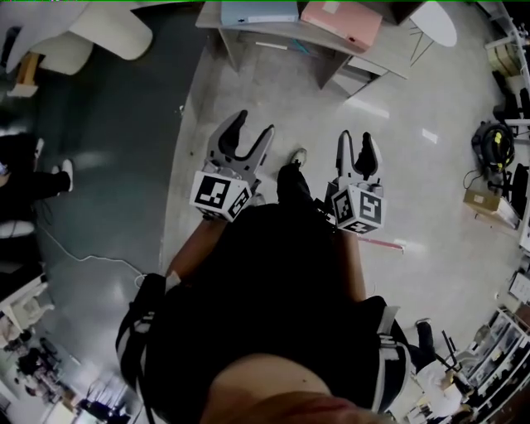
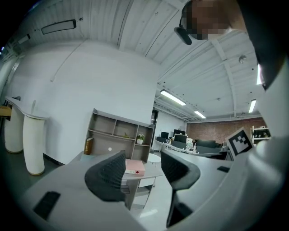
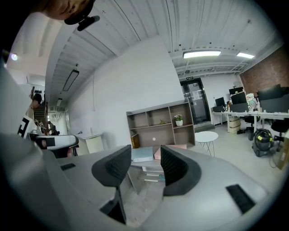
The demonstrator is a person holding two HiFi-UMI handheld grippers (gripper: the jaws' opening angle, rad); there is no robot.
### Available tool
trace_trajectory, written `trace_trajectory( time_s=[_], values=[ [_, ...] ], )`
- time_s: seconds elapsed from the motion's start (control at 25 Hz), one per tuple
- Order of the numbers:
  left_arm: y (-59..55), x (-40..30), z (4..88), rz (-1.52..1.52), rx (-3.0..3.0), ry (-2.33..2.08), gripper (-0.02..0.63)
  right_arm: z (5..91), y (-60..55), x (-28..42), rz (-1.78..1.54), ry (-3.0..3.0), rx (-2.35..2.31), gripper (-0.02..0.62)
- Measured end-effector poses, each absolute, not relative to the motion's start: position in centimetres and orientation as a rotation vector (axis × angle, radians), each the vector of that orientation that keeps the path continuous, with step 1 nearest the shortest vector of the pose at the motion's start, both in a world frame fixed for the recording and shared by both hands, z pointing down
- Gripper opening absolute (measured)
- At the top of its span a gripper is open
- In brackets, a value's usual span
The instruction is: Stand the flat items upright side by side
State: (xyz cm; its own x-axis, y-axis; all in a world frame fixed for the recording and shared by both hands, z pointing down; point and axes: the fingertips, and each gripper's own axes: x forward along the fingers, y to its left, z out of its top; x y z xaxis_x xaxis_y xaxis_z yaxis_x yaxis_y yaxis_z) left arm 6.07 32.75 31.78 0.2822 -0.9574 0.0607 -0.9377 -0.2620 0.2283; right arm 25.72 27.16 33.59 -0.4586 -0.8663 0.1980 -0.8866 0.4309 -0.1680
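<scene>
Nothing of the task looks started. The left gripper [image 1: 251,128] has its jaws set well apart and the right gripper [image 1: 357,141] has a narrower gap; each gripper view shows only floor and furniture between the pads, so neither holds anything. Ahead of both grippers, well apart from them, a blue file box [image 1: 258,12] and a pink file box [image 1: 341,21] lie flat on the grey table [image 1: 273,37], side by side. Both have yet to be reached, gripped and stood upright.
</scene>
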Motion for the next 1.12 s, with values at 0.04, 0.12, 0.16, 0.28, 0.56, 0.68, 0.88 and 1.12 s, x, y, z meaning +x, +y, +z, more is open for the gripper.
trace_trajectory(
  time_s=[0.04,0.12,0.16,0.28,0.56,0.68,0.88,1.12],
  values=[
    [31.0,6.4,31.6,-0.129,2.334,-1.755,0.238,33.4,25.6,26.0,0.384,-2.591,1.590,0.210],
    [27.7,7.2,31.1,-0.130,2.344,-1.750,0.238,33.0,22.4,26.6,0.378,-2.597,1.595,0.210],
    [26.2,7.6,31.0,-0.131,2.347,-1.743,0.238,32.9,20.9,26.9,0.374,-2.598,1.598,0.210],
    [22.2,8.8,30.9,-0.127,2.349,-1.721,0.238,32.9,17.0,27.8,0.371,-2.590,1.608,0.212],
    [13.8,11.3,32.5,-0.069,2.328,-1.648,0.238,33.9,8.7,29.4,0.419,-2.587,1.566,0.221],
    [11.0,11.2,33.3,-0.024,2.311,-1.639,0.238,34.6,5.9,29.7,0.441,-2.578,1.558,0.222],
    [6.5,10.4,36.3,0.112,2.263,-1.617,0.238,37.3,2.2,30.2,0.532,-2.534,1.553,0.224],
    [0.0,8.2,39.8,0.178,2.249,-1.583,0.238,40.8,-3.4,28.6,0.585,-2.474,1.542,0.236]
  ],
)
